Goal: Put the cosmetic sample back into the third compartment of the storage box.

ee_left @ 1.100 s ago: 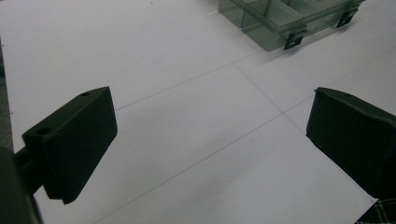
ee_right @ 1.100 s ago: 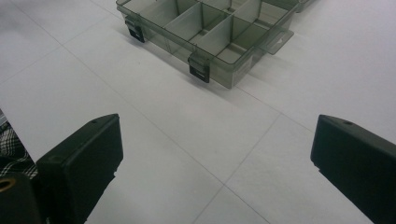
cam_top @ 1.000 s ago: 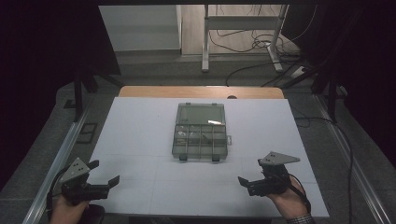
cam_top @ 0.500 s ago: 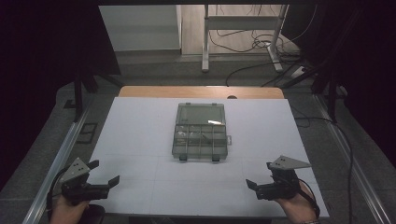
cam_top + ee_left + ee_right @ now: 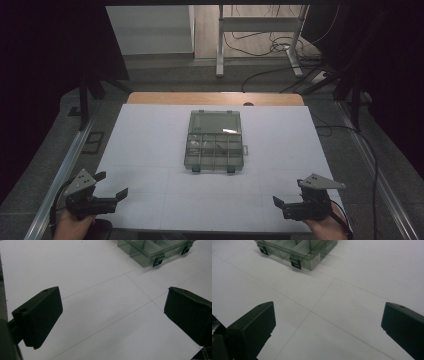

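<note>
High view: left tongs (image 5: 114, 194) sat at the near left corner of the white counter (image 5: 150, 150), jaws spread wide and empty, held by a hand (image 5: 75, 224) coming in from the bottom edge. Right tongs (image 5: 280, 206) sat at the near right corner, jaws likewise wide and empty, grey plate on top. A clear compartment box (image 5: 214, 141) lay flat and closed between the two tongs and farther out from both, well apart from each, its two dark latches on the side facing the tongs.

Left gripper view: both black jaws of the left tongs (image 5: 110, 317) stood far apart over bare counter (image 5: 87, 270) marked with thin lines. Box (image 5: 150, 250) lay ahead and to the right of the jaws, one latch (image 5: 158, 261) facing them.

Right gripper view: right tongs (image 5: 327, 325) wide, nothing between the jaws. Box (image 5: 307, 250) lay ahead and to the left, two latches along its near edge, not touching either jaw
</note>
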{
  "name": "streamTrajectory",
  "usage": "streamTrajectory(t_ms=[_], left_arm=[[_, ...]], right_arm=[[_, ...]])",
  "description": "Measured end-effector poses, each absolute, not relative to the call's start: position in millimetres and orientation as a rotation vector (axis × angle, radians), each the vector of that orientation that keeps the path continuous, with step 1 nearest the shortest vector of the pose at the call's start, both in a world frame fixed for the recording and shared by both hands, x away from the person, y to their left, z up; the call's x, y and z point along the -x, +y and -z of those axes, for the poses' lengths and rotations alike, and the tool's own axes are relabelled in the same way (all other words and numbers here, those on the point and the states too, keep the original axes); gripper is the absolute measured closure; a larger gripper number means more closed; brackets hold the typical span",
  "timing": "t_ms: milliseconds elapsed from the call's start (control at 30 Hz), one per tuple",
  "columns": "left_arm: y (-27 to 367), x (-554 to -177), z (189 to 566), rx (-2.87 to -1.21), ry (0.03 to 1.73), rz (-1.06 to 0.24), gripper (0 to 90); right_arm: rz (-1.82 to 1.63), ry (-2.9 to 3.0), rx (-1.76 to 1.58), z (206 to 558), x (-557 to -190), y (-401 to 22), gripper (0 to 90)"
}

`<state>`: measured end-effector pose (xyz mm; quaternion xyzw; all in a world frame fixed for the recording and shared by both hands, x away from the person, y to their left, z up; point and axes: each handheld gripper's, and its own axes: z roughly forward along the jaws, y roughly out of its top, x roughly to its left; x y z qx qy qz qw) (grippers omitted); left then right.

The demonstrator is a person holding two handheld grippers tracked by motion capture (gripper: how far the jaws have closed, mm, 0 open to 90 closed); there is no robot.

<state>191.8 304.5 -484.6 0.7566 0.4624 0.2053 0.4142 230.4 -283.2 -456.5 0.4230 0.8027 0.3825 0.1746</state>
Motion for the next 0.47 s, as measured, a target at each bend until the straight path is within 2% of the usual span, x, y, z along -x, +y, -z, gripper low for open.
streamTrajectory(t_ms=[467], left_arm=[[304.6, -192.0, 484.6, -1.900, 1.163, -0.515, 2.3]], right_arm=[[-1.043, 2.235, -1.263, 464.8, -216.5, -297.4, 0.0]])
